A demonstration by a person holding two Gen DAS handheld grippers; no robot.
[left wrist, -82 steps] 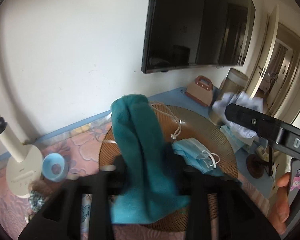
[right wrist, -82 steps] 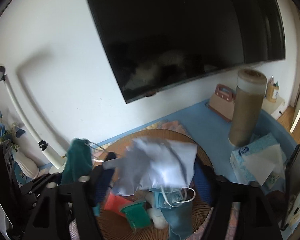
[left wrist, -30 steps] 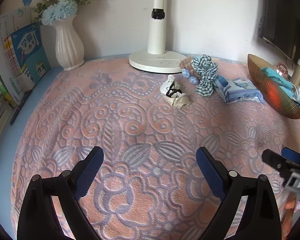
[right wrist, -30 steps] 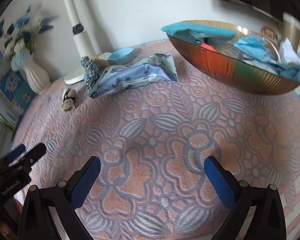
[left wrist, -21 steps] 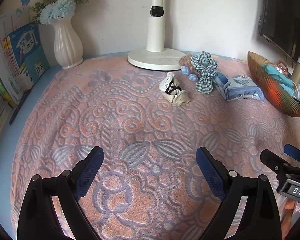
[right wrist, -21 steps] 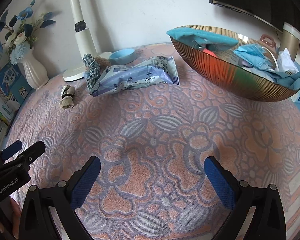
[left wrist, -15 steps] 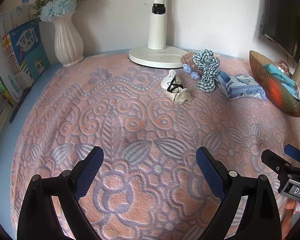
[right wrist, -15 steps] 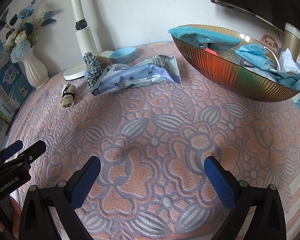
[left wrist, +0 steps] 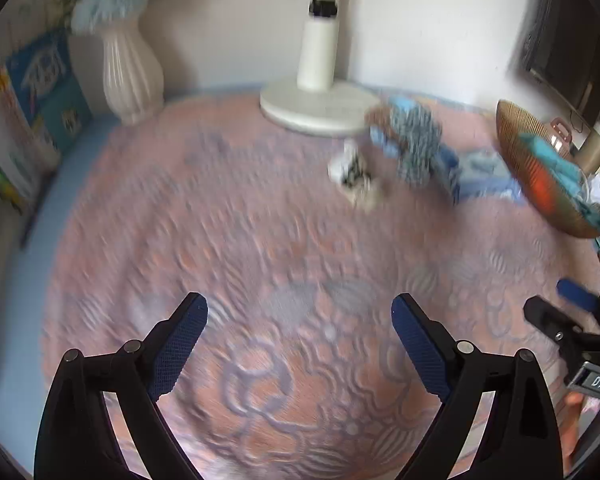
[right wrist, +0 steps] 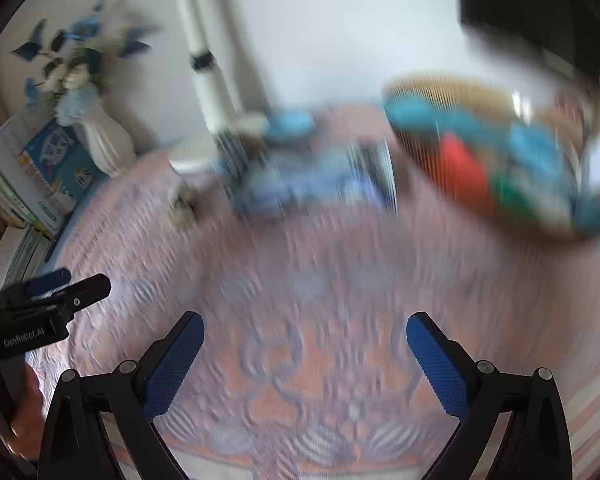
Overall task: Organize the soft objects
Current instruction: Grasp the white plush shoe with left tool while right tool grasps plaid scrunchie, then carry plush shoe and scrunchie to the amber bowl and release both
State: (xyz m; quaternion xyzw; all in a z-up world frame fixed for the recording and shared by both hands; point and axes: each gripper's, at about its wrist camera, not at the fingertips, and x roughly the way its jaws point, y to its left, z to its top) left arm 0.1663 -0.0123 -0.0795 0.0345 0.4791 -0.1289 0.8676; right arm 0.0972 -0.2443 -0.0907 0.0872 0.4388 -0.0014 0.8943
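Beyond left claw, spread empty: scrunchie, well apart.

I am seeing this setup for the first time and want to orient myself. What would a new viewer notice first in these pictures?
First comes the pink patterned cloth that fills the table, with the open left gripper and the open right gripper empty above it. Next is the ribbed golden bowl at the far right, heaped with teal and red soft items. Loose pieces lie by the white lamp base, and a white vase of flowers stands at the far left.
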